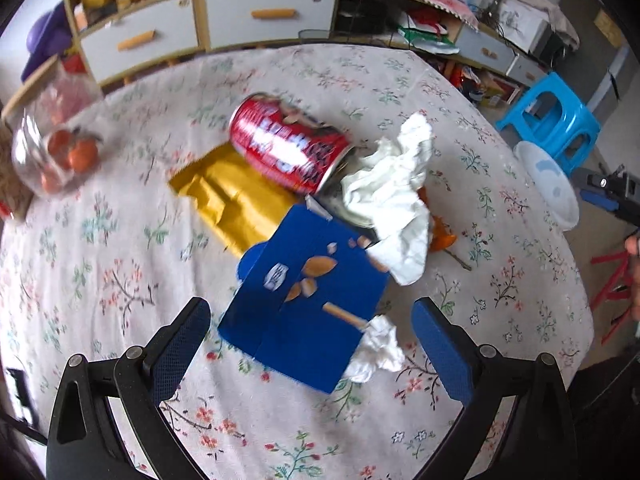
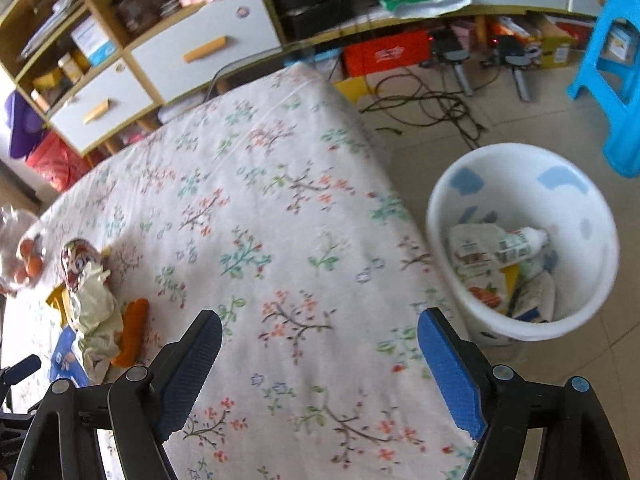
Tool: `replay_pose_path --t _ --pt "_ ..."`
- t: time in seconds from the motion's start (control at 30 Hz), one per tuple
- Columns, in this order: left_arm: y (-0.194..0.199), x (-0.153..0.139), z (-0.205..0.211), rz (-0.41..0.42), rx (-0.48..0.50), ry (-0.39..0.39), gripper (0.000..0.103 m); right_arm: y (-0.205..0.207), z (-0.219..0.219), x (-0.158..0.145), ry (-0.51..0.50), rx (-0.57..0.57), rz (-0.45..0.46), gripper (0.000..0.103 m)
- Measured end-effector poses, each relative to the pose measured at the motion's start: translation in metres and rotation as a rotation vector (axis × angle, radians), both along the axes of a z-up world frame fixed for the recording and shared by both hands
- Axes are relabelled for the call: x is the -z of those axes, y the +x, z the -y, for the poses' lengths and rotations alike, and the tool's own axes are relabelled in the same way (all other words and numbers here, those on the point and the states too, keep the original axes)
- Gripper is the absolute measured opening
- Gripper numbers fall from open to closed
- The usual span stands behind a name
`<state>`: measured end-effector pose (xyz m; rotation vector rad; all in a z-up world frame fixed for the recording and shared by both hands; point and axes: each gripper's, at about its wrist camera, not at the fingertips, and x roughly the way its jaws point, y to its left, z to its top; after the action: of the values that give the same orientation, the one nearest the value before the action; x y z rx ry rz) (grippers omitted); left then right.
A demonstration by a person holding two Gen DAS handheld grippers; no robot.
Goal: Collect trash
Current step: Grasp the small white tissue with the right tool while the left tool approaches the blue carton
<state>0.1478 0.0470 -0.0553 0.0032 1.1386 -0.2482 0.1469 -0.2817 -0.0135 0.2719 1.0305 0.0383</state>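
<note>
Blue card, flattened and light, is lying nearest the left hand-held gripper (image 1: 311, 322), whose jaws are standing wide and empty above the blue carton (image 1: 308, 300) on the floral tabletop (image 1: 120, 240); it looks stiff enough to pinch by an edge. Beside it, a dented red can (image 1: 290, 144), likely light but apt to roll, is resting on a gold wrapper (image 1: 228, 200) and touching soft crumpled tissue (image 1: 394, 196). Over the tabletop's edge, the right hand-held gripper (image 2: 320, 356) is also gaping empty near the white bin (image 2: 520, 184), already holding packets.
</note>
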Motion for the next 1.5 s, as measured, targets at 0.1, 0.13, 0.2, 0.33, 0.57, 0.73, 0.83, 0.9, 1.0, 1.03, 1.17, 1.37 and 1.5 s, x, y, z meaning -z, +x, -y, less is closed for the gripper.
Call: replay_pose_path --t 0.1,0.13,0.2,0.33,0.57,0.73,0.83,0.9,1.0,1.03,1.17,1.37,1.5 --pt "-0.003 -0.001 -0.009 0.006 -0.002 -0.019 0.101 0.001 -0.014 0.002 0.001 -0.025 -0.006 0.085" --pt "-0.003 -0.001 -0.012 0.008 -0.003 -0.024 0.101 0.002 -0.019 0.002 -0.001 -0.035 -0.006 0.085" --pt "-0.001 0.0 -0.017 0.006 -0.011 -0.038 0.095 0.002 -0.03 0.003 -0.013 -0.06 -0.005 0.085" --pt "0.005 0.007 -0.03 -0.03 -0.043 -0.101 0.081 0.004 -0.047 0.008 -0.038 -0.097 -0.015 0.085" --pt "0.009 0.013 -0.052 -0.078 -0.124 -0.2 0.064 -0.015 -0.093 0.018 -0.015 -0.244 -0.049 0.085" --pt "-0.004 0.0 -0.067 -0.028 -0.16 -0.177 0.064 -0.028 -0.13 0.026 0.012 -0.352 -0.054 0.085" --pt "-0.015 -0.003 -0.079 -0.009 -0.171 -0.143 0.065 -0.031 -0.155 0.034 -0.012 -0.409 -0.051 0.083" --pt "-0.021 -0.004 -0.085 -0.005 -0.177 -0.122 0.067 -0.032 -0.167 0.039 -0.004 -0.438 -0.057 0.078" --pt "-0.03 -0.003 -0.097 0.0 -0.195 -0.095 0.077 -0.032 -0.189 0.048 0.036 -0.498 -0.077 0.066" --pt "-0.034 -0.002 -0.103 0.002 -0.202 -0.089 0.078 -0.033 -0.194 0.049 0.046 -0.514 -0.081 0.061" --pt "-0.039 0.0 -0.113 0.002 -0.216 -0.086 0.079 -0.037 -0.222 0.057 0.06 -0.593 -0.085 0.044" --pt "-0.044 -0.005 -0.113 0.01 -0.208 -0.105 0.079 -0.034 -0.236 0.072 0.077 -0.606 -0.083 0.014" --pt "-0.042 -0.008 -0.099 0.017 -0.18 -0.102 0.079 -0.037 -0.229 0.07 0.049 -0.61 -0.08 0.004"
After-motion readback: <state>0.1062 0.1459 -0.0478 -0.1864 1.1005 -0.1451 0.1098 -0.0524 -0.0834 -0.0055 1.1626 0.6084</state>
